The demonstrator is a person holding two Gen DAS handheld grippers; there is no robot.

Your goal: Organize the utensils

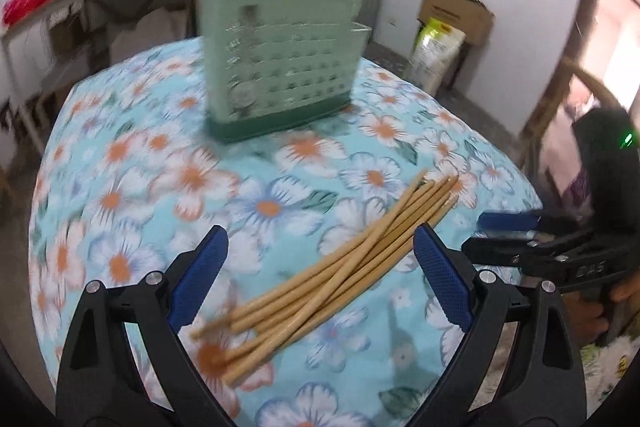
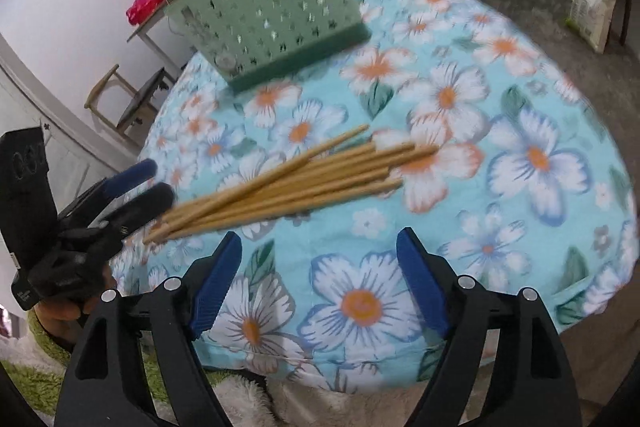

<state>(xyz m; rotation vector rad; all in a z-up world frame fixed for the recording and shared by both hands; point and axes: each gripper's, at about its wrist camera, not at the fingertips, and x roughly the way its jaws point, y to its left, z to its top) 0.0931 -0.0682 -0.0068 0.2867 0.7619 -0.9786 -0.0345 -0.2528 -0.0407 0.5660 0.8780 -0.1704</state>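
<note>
Wooden chopsticks point(image 1: 320, 279) lie bundled near the counter point(image 2: 520, 107) front edge, well apart from my green holder point(image 1: 276, 67); bare floral cloth lies between. Both my left gripper point(image 1: 320, 279) and right gripper point(image 2: 320, 287) tilt downward, fingers point(image 2: 216, 283) spread, gripping nothing.

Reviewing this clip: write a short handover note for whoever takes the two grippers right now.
Left gripper: jaws open, empty, hovering over the near end of the chopsticks.
Right gripper: jaws open, empty, just short of the bundle.
Chopsticks lie loose in one pile on the floral tablecloth; the green holder stands behind them, with some items already in it.
Done: no chopstick moved yet.
Left: pick up the chopsticks and stand them in the holder.
</note>
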